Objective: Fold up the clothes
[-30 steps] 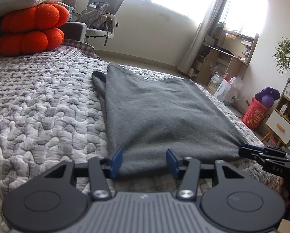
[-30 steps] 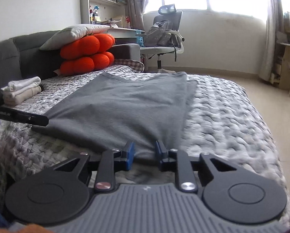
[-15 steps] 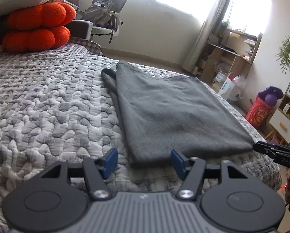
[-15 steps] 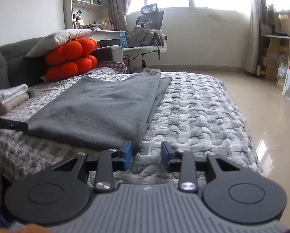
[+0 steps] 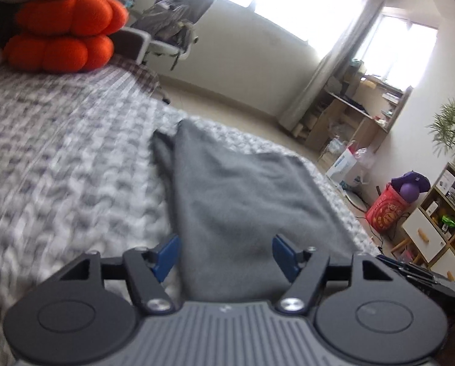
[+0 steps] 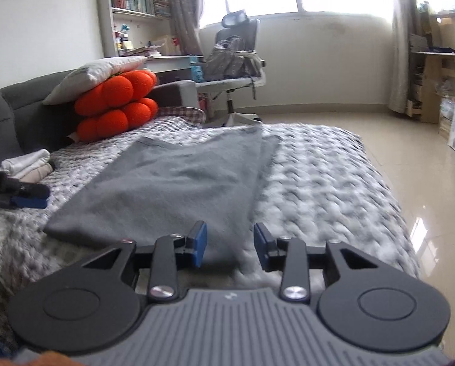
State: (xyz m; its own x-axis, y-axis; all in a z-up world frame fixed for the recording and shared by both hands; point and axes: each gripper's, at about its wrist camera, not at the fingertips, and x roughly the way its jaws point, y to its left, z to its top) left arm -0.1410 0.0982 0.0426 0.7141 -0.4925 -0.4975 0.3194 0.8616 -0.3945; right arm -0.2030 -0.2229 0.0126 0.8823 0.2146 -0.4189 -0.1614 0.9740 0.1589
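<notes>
A grey garment (image 5: 239,201) lies folded lengthwise on the quilted bed (image 5: 59,183). It also shows in the right wrist view (image 6: 178,189). My left gripper (image 5: 226,257) is open, its blue pads astride the garment's near left corner. My right gripper (image 6: 230,245) is open at the garment's near right corner, the fabric edge lying between its pads. The left gripper's tip (image 6: 23,196) shows at the left edge of the right wrist view, and the right gripper's tip (image 5: 410,271) at the lower right of the left wrist view.
Orange cushions (image 6: 114,106) and a white pillow (image 6: 96,73) sit at the head of the bed. Folded pale clothes (image 6: 29,164) lie on the bed's left side. An office chair (image 6: 233,67), shelves (image 5: 364,113) and a red basket (image 5: 386,210) stand on the floor beyond.
Both grippers have moved forward onto the garment's near corners, and both have opened wider. The left view has tilted and come closer to the fabric.
</notes>
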